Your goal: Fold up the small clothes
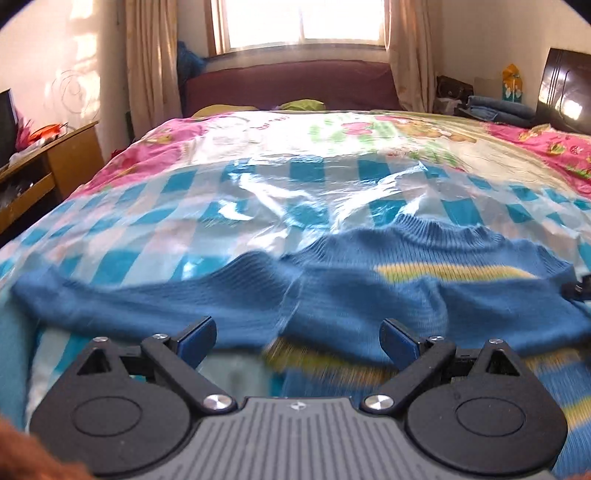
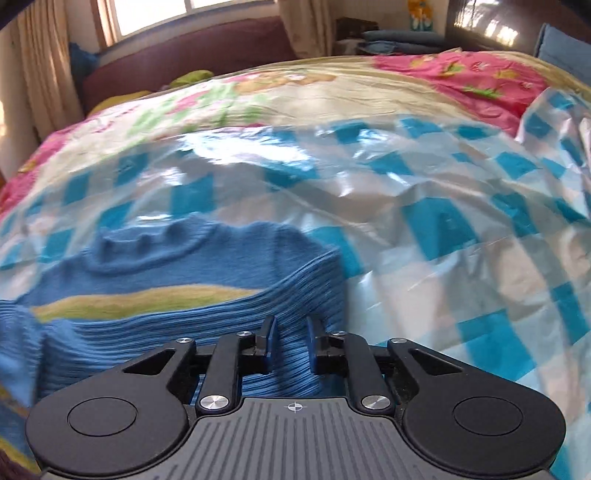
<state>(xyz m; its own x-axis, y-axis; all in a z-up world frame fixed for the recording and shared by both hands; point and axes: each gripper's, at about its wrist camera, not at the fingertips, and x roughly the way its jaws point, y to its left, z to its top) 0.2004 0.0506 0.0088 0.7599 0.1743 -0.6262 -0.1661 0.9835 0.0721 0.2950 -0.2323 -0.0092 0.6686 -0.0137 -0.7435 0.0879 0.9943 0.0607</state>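
blue sweater (image 2: pixel 207 258) between tool (image 2: pixel 291 332) fingers

Home bedroom — bed (image 1: pixel 258 147), curtained window (image 1: pixel 303 22)

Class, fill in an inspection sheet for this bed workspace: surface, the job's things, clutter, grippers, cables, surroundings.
Surface: bed under a shiny blue-checked sheet, wrinkled, over a floral cover.
Job's things: blue knit sweater with yellow stripe, lying spread; sleeve folded across the body.
Clutter: nothing seen on the sheet.
Grippers: left gripper open above the sweater; right gripper nearly closed, sweater ribbing between its fingers, grip unclear.
Cables: nothing seen.
Surroundings: window, curtains, wooden cabinet, folded jeans.
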